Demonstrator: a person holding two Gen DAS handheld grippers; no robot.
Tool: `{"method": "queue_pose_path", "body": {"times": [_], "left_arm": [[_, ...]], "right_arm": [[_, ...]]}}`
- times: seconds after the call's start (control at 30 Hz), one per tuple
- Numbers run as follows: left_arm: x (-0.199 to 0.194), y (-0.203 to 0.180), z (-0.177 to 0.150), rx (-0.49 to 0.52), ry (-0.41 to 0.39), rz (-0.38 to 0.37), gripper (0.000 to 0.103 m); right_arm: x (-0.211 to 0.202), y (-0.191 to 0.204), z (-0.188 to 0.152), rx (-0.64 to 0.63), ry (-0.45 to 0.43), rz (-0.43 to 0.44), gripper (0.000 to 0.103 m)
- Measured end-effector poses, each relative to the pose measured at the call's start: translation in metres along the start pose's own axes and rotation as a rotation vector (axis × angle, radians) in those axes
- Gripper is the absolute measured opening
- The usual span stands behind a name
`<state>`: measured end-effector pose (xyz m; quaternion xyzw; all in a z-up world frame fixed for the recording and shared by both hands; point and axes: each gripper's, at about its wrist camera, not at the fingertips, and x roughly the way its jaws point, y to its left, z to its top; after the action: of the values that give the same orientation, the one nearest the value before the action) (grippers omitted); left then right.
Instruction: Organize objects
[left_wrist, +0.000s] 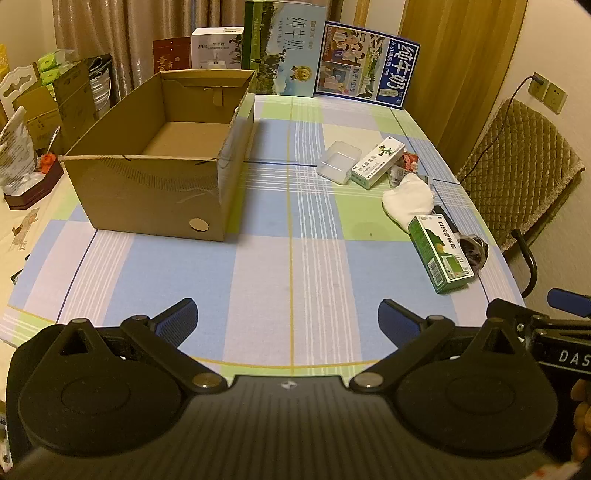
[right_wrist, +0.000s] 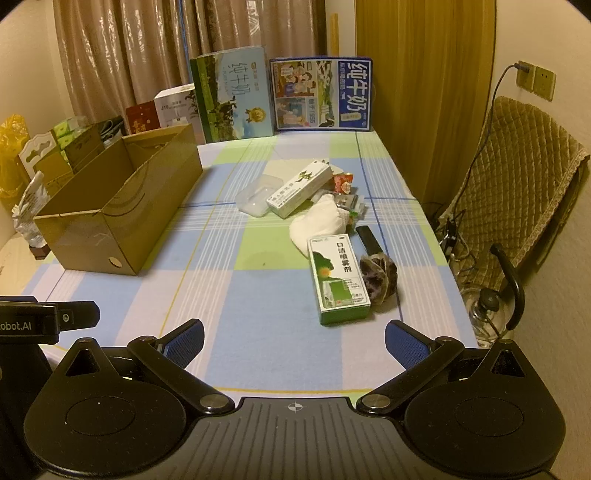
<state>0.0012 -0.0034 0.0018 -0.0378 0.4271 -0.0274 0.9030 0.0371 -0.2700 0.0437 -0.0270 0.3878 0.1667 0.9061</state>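
An open, empty cardboard box (left_wrist: 162, 162) stands on the left of the checked tablecloth; it also shows in the right wrist view (right_wrist: 118, 206). On the right lie a green medicine box (left_wrist: 441, 253) (right_wrist: 338, 278), a white sock (left_wrist: 406, 197) (right_wrist: 319, 221), a white-green carton (left_wrist: 376, 160) (right_wrist: 299, 188), a clear plastic case (left_wrist: 338, 161) (right_wrist: 256, 197), a dark mesh pouch (right_wrist: 378, 280), a black stick (right_wrist: 369, 238) and small packets (right_wrist: 343, 182). My left gripper (left_wrist: 288, 321) is open and empty near the front edge. My right gripper (right_wrist: 293, 339) is open and empty, just short of the green box.
Two milk cartons (left_wrist: 284, 48) (left_wrist: 365, 66) stand against the curtain at the far edge. Clutter and boxes (left_wrist: 55, 96) sit left of the cardboard box. A quilted chair (right_wrist: 517, 177) and a glass kettle (right_wrist: 487, 314) stand off the table's right side.
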Motion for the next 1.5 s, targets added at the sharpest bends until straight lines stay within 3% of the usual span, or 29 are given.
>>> {"method": "queue_pose_path", "body": {"times": [1.5], "left_arm": [[0.0021, 0.0002, -0.0005, -0.006, 0.009, 0.000, 0.102]], "right_arm": [[0.0021, 0.0010, 0.0012, -0.001, 0.000, -0.002, 0.101]]}}
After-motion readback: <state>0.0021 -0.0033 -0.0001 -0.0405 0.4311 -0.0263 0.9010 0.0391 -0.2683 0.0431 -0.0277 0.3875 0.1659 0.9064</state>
